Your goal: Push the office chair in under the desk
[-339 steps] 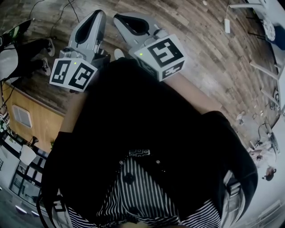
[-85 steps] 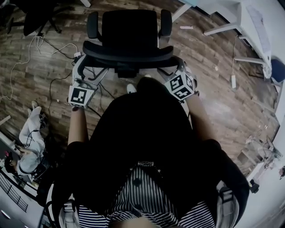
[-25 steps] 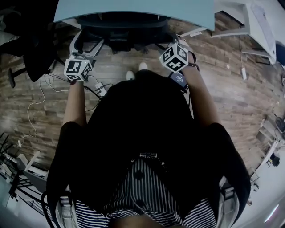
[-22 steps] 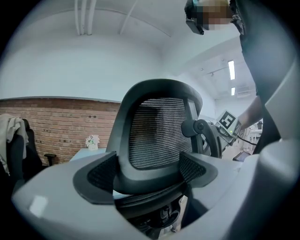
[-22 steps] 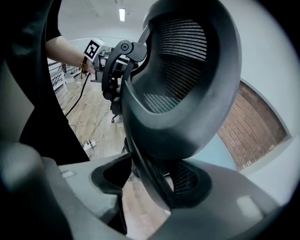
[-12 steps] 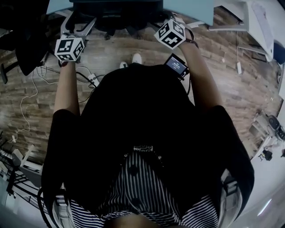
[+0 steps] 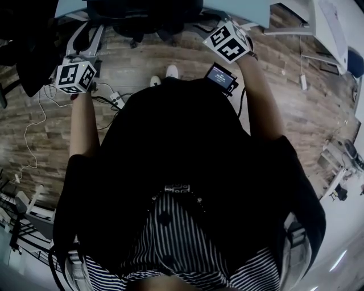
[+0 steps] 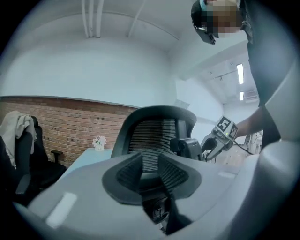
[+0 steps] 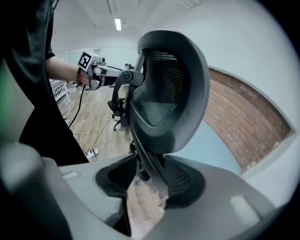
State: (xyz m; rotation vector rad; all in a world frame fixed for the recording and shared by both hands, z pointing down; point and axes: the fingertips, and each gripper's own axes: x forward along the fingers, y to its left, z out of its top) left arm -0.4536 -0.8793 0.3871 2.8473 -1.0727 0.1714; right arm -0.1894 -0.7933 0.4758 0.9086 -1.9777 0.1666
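The black office chair [image 7: 142, 14] stands tucked under the light blue desk [image 7: 239, 11] at the top of the head view. My left gripper [image 8: 151, 166] hangs short of the chair's mesh back [image 8: 154, 133]. Its jaws have just been closing, a narrow gap remains, and nothing is between them. My right gripper [image 9: 147, 180] is open and its jaws have just been closing a little. The chair's back post [image 9: 143, 157] shows in their gap, apart from the left pad; contact with the right pad cannot be told. Its marker cube [image 7: 229, 41] sits below the desk edge.
A second black chair [image 7: 25, 54] stands at the left, draped with a white cloth [image 8: 14, 126]. Cables and a power strip [image 7: 116, 101] lie on the wooden floor near my feet. White desk legs [image 7: 318, 23] are at the upper right. A brick wall [image 8: 61, 129] runs behind the desk.
Both grippers have drawn back from the chair towards me, the left one also drifting left. The chair stays under the desk, where it was pushed from the open floor.
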